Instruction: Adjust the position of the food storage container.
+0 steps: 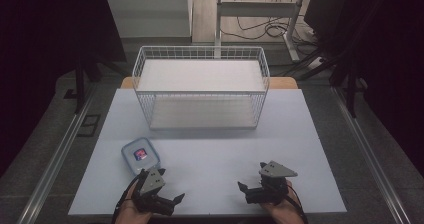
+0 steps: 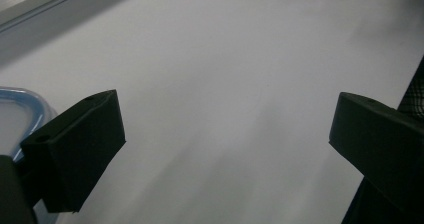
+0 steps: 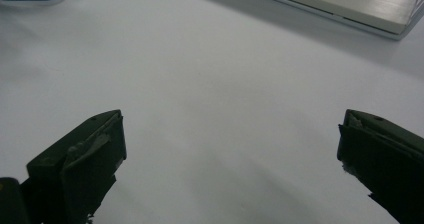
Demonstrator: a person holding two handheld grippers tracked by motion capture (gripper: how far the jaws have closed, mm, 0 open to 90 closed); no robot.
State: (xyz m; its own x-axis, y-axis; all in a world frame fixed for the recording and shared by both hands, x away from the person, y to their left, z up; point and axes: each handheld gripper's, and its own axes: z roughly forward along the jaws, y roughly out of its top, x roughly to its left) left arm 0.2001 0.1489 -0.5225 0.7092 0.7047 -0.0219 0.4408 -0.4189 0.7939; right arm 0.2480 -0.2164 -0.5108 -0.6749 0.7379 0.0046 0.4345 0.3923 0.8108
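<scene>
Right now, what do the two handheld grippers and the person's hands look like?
Both the left gripper and the right gripper are black, each with two blocky black jaws and a grey three-cornered plate on top. A dark cable trails back from each along the wrist. The right gripper's pads look scuffed. No sleeves show at the hands.

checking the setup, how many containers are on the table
2: a lidded plastic box at the near left, just beyond the left hand-held gripper, and a white wire basket at the far middle of the table. None looks hidden.
</scene>
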